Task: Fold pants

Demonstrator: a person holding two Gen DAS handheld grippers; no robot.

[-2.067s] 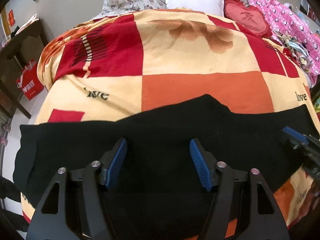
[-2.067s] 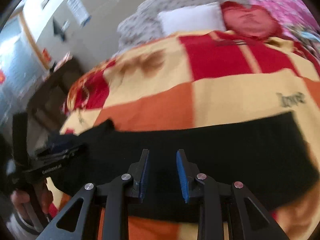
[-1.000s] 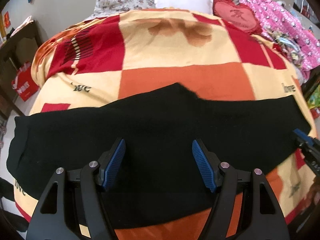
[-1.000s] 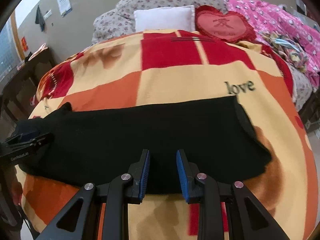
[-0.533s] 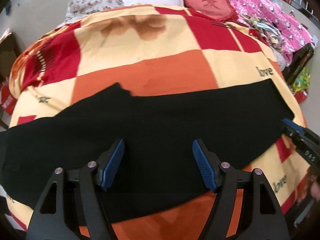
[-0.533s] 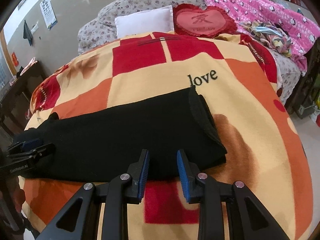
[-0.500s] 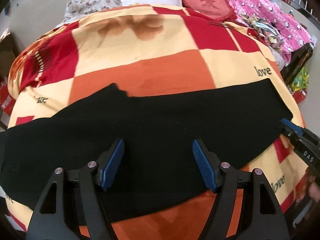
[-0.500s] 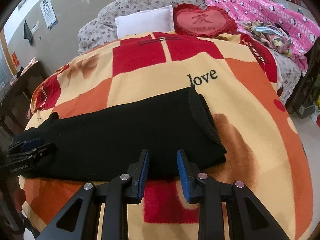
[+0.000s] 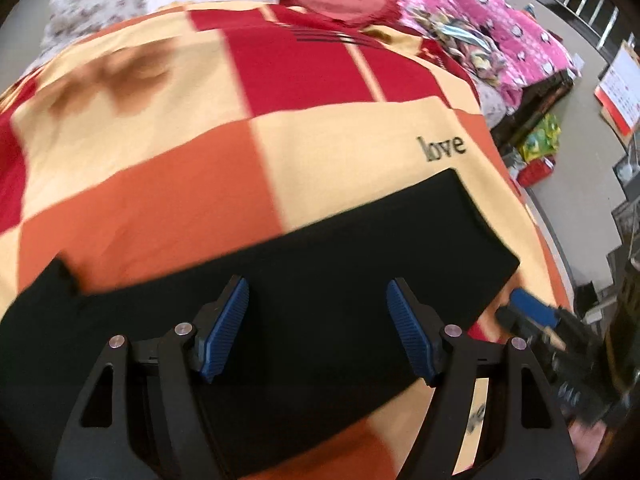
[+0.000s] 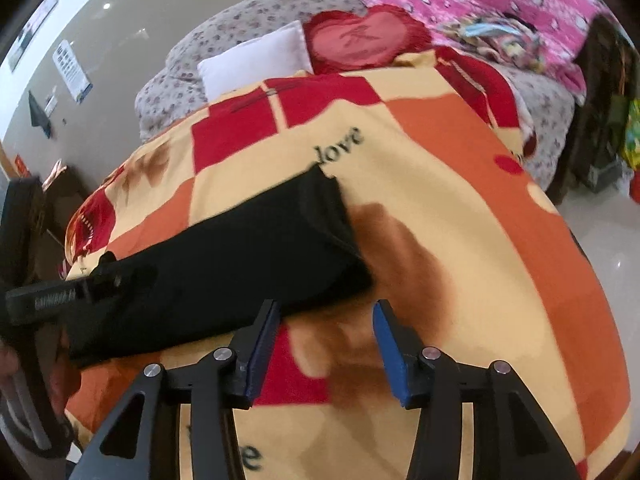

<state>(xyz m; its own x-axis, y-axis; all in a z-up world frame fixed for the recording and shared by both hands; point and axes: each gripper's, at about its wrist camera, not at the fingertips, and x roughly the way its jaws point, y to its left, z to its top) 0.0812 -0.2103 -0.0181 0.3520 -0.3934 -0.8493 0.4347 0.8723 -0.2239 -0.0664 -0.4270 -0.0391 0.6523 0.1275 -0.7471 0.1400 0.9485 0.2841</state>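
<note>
Black fabric pants (image 9: 320, 288) lie stretched in a long flat band across the near part of a bed, on a fleece blanket (image 9: 168, 160) checked in red, orange and cream squares. One narrow end of the band, with a stitched hem, sits just below the word "love" (image 9: 442, 148) printed on the blanket.

The left hand-held gripper (image 9: 318, 328) hovers above the middle of the pants with its blue-padded fingers (image 9: 224, 330) spread wide and nothing between them. The right hand-held gripper (image 10: 324, 348) is also spread, its blue pads (image 10: 390, 354) apart, over the blanket just beside the hemmed end of the pants (image 10: 224, 256); its left pad is near the cloth's lower edge, though contact cannot be made out. Each gripper shows at the edge of the other's view, blurred.

At the head of the bed rest a white square pillow (image 10: 256, 60) and a red heart-shaped cushion (image 10: 360, 40), with a pink patterned quilt (image 10: 480, 4) heaped beside them.
</note>
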